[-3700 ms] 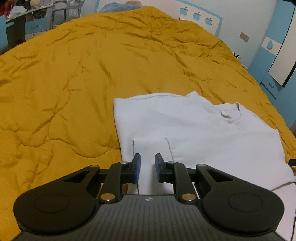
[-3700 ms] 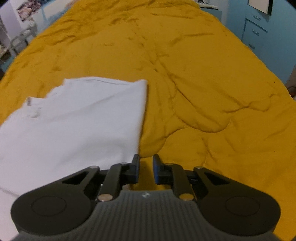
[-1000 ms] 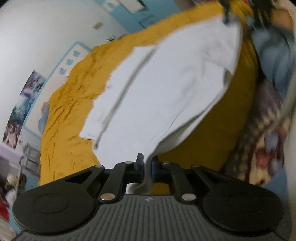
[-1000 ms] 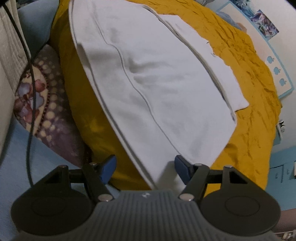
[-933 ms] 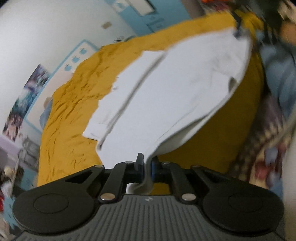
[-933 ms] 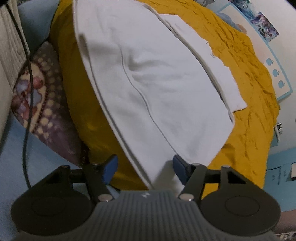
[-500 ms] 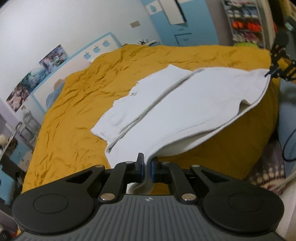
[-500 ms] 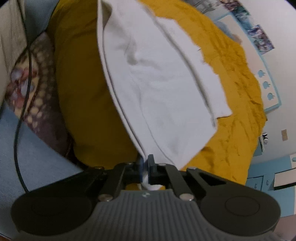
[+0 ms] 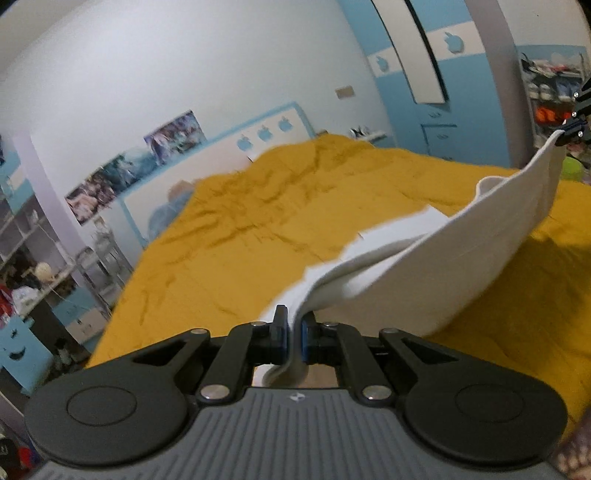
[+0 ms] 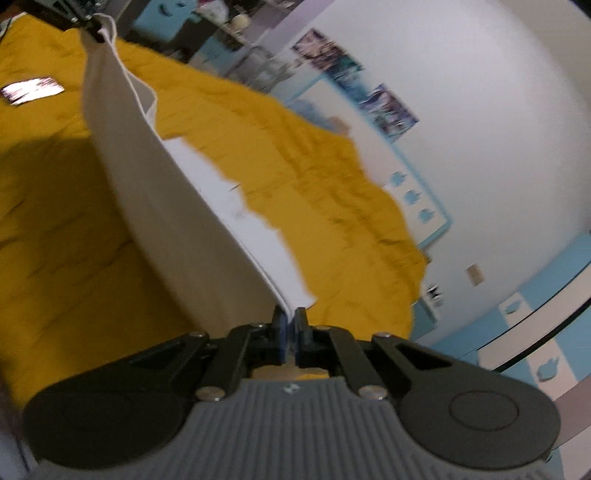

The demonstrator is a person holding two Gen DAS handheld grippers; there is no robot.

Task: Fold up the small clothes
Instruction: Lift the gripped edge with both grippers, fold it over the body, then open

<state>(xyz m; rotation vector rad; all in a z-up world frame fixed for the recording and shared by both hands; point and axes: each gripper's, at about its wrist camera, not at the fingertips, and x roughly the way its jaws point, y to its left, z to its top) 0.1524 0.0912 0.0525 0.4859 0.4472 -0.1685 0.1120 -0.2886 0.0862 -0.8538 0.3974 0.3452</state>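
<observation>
A white garment (image 9: 424, 273) is held up off the yellow quilt (image 9: 240, 251), stretched between both grippers. My left gripper (image 9: 293, 332) is shut on one bottom corner of it. My right gripper (image 10: 290, 332) is shut on the other bottom corner, and the white garment (image 10: 155, 192) runs away from it to the left gripper (image 10: 90, 27) at the top left. The right gripper also shows at the far right of the left wrist view (image 9: 570, 133). The garment's far part still rests on the quilt (image 10: 332, 177).
The bed's blue and white headboard (image 9: 258, 136) stands against the white wall. Shelves with clutter (image 9: 33, 280) are at the left of the bed. A blue wardrobe (image 9: 436, 92) stands at the right. A dark shadow (image 10: 44, 158) lies on the quilt under the garment.
Both grippers have lifted the garment's bottom edge up off the bed's near edge and tilted toward the headboard. The right gripper, open a second ago, has shut on its corner.
</observation>
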